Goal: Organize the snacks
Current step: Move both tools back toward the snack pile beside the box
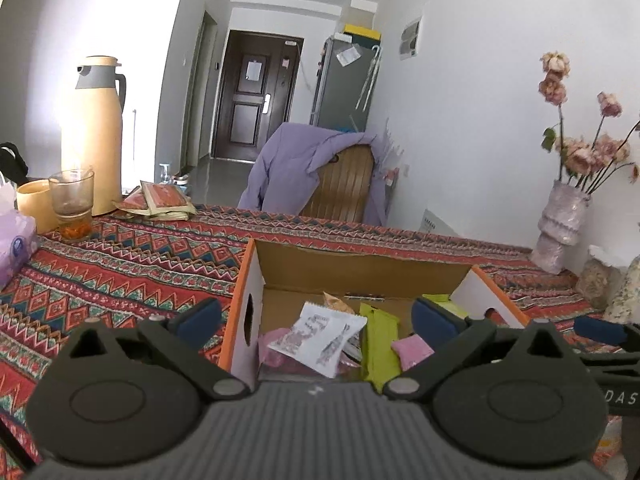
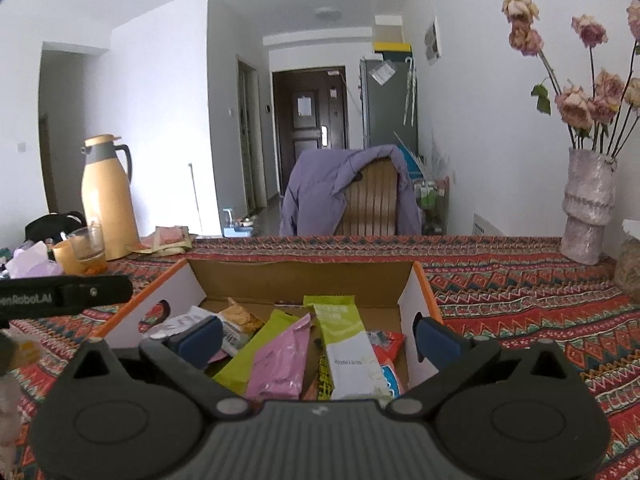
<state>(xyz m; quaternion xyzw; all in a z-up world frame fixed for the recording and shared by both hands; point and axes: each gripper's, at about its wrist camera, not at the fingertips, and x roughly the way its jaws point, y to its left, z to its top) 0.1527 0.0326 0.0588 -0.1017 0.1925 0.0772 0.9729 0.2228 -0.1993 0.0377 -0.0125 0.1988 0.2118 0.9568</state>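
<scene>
An open cardboard box (image 1: 352,268) with orange-edged white side walls sits on the patterned tablecloth and holds several snack packets: a white printed packet (image 1: 320,336), a green bar (image 1: 378,344) and pink packets (image 1: 412,352). My left gripper (image 1: 316,320) is open and empty, hovering over the box's left wall. In the right wrist view the same box (image 2: 300,276) shows a green-and-white bar (image 2: 348,344), a pink packet (image 2: 280,360) and a green packet (image 2: 248,356). My right gripper (image 2: 316,336) is open and empty above the packets.
A beige thermos (image 1: 94,132), a glass (image 1: 72,200) and a yellow cup stand at the back left, with red sachets (image 1: 160,200) beside them. A vase of dried flowers (image 2: 586,208) stands at the back right. A chair with a purple jacket (image 2: 352,192) is behind the table.
</scene>
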